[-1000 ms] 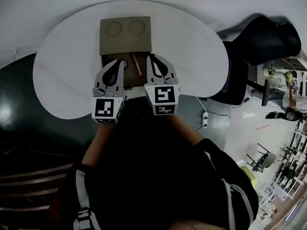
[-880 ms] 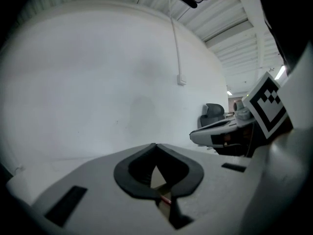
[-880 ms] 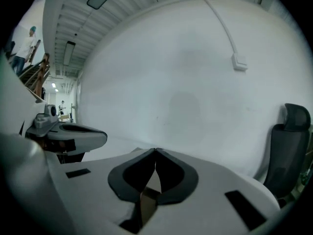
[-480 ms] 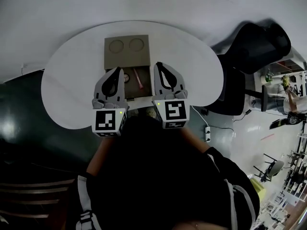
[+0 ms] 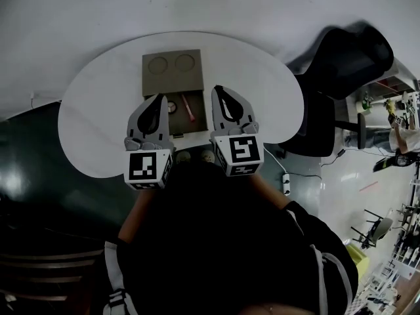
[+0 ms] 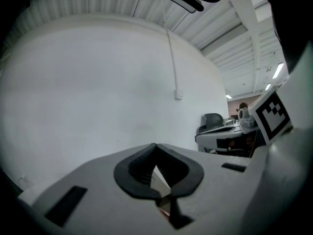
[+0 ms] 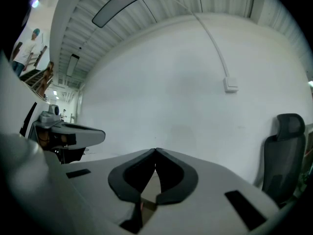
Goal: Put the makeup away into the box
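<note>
While held over the box (image 5: 172, 77), left gripper (image 5: 159, 98) jaws closed tip to tip, empty, right gripper (image 5: 218, 89) the same.

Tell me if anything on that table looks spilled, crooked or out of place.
Nothing stands out. The cardboard box sits flat on the white table with its lid folded back, and a round compact and a pink stick lie inside it. The left gripper and right gripper are shut and empty.

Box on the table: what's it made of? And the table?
The box looks like matte brown cardboard: dull tan, no shine, though thin wood is possible. The table looks like smooth white laminate or plastic; I can't tell which.
</note>
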A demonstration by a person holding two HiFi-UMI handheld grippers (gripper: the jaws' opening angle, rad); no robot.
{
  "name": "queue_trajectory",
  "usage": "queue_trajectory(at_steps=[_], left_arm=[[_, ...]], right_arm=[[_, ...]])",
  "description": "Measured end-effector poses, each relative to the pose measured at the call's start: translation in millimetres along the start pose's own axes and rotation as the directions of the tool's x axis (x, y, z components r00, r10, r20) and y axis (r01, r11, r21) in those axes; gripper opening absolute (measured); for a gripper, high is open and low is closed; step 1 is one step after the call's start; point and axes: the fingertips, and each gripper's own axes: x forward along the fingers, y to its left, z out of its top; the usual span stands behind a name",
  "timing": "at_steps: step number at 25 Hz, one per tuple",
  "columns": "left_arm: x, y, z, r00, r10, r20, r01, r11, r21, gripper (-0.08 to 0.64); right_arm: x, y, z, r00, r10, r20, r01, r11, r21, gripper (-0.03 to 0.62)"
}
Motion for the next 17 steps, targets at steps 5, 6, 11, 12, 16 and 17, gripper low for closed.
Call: queue_trajectory(at_steps=[5,6,11,12,16,17], left_arm=[[-1.4,-5.4,-4.1,1.0,-0.017,-0.007,0.017,1.0,0.012,0.003],[-2.4,-5.6,-4.0,1.0,-0.018,-0.008,0.019,1.0,0.011,0.003],[-6.9,-6.2,-5.4,0.999,-0.031,-0.012,0.031,1.0,-0.001,0.003],[-7.5,-5.5,-5.5,0.999,-0.035,-0.009,0.035,0.999,-0.001,0.003],[-14.2,0.5,-8.7,0.999,-0.039,-0.012,0.039,0.999,-0.001,0.003],[-16.4,2.2,-10.0,0.999,-0.037,-0.014,0.037,0.999,-0.001,0.003]], right_arm=[[-2.6,3.3,-1.9,1.0,0.007,0.002,-0.007,1.0,-0.004,0.023],[-3.6,3.9,-1.5,1.0,0.005,0.0,-0.005,1.0,-0.001,0.023],[-7.8,8.8,1.9,1.0,0.002,0.0,-0.002,1.0,0.0,0.023],[-7.9,10.7,1.7,1.0,0.004,0.002,-0.004,1.0,-0.003,0.023],[-9.2,21.8,4.2,1.0,0.006,0.015,-0.006,1.0,-0.008,0.023],[-9.9,24.6,5.3,1.0,0.004,0.017,-0.004,1.0,-0.007,0.023]])
